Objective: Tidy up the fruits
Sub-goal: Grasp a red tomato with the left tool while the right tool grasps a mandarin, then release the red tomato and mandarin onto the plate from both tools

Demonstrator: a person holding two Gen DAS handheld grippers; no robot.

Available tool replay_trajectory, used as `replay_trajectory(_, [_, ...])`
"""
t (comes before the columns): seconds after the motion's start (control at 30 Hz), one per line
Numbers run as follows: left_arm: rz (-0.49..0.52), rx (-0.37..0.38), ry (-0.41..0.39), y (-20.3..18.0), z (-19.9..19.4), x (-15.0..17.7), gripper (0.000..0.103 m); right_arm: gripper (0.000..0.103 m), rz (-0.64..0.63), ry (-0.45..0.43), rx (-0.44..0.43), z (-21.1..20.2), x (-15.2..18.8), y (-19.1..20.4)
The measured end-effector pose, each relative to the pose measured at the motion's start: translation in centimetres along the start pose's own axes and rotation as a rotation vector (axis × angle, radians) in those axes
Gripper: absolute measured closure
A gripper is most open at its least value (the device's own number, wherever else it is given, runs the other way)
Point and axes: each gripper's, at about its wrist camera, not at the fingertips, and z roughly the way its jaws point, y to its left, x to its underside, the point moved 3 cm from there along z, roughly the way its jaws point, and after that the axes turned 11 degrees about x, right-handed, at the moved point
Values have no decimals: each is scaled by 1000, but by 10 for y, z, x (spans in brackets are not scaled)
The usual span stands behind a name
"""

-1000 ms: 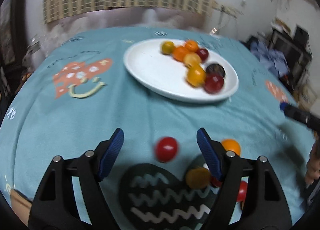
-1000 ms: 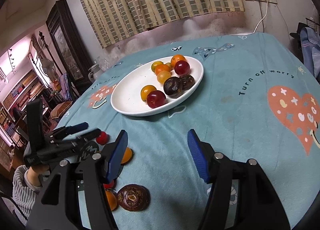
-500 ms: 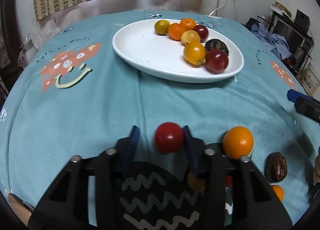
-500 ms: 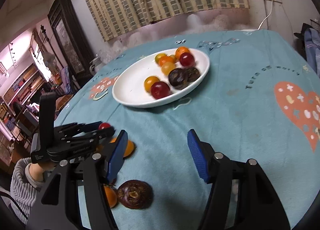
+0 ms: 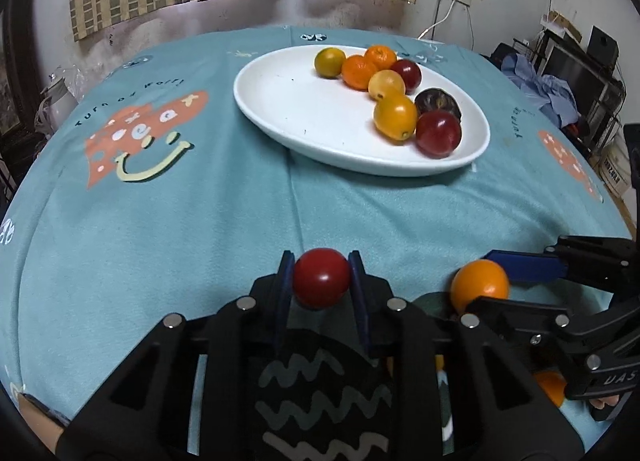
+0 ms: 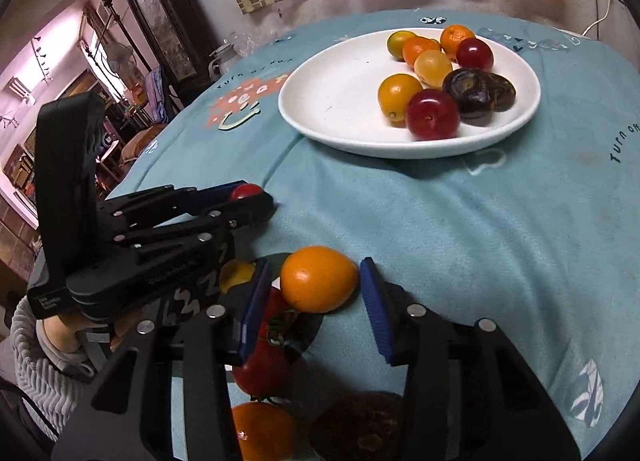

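Red fruit [image 5: 321, 276], pinched between the fingers of the left gripper [image 5: 320, 281], near the table's [image 5: 200, 201] near edge. To its right, orange fruit [image 6: 318, 279] between the spread fingers of the right gripper [image 6: 316, 301], apparently not yet touched. Farther off, white plate [image 5: 288, 101] bearing orange, red and dark fruits along its right side.

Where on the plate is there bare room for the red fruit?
The plate's left half is bare, bordered by its rim and the fruit row. The right side is crowded. The left gripper holds the red fruit.
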Motion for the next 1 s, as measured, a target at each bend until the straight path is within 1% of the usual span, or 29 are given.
replay_trajectory(0.13, [-20,15,-14,4,-2,-3,76,62,8,-19,-19,-8,1,-4])
replay_trajectory(0.2, [-24,12,-44,4,-11,-6,76,62,23,-64,-25,-23,-5,-9])
replay_trajectory(0.23, [-42,26,-76,4,-20,-13,76,62,33,-112,-18,-36,-14,-13])
replay_trajectory(0.27, [-52,36,-100,4,-26,-22,76,62,26,-140,8,-44,-22,-15])
replay_trajectory(0.33, [-43,13,-138,2,-33,-43,76,62,6,-187,73,-53,-41,-17])
replay_trajectory(0.4, [-25,-12,-158,-1,-31,-68,76,62,4,-195,86,-51,-59,-17])
replay_trajectory(0.47, [-25,-5,-158,-3,-22,-85,75,62,-15,-192,117,-37,-77,-14])
replay_trajectory(0.53, [-34,-23,-152,0,-6,-97,74,62,-43,-183,153,-19,-89,-10])
replay_trajectory(0.57, [-41,-34,-146,3,2,-100,69,61,-67,-171,169,-9,-94,-9])
replay_trajectory(0.6, [-49,-46,-140,6,7,-101,55,57,-76,-172,207,-4,-96,-11])
replay_trajectory(0.63, [-63,-55,-145,11,10,-100,48,55,-74,-188,226,-1,-100,-10])
replay_trajectory(0.67, [-68,-49,-152,13,10,-98,44,54,-71,-209,215,-3,-101,-12])
replay_trajectory(0.7, [-69,-42,-156,15,7,-95,44,54,-63,-228,185,-10,-98,-14])
replay_trajectory(0.8, [-69,-33,-166,15,-9,-81,44,54,-29,-256,152,-31,-85,-23])
replay_trajectory(0.87, [-56,-19,-159,12,-20,-66,43,54,-17,-256,123,-47,-67,-29])
replay_trajectory(0.9, [-40,-18,-149,8,-25,-57,42,54,-10,-249,110,-55,-53,-34])
replay_trajectory(0.93, [-11,-19,-134,1,-30,-44,41,54,-6,-245,105,-61,-43,-37])
replay_trajectory(1.0, [35,-15,-113,-9,-37,-19,38,54,25,-241,89,-72,-13,-47])
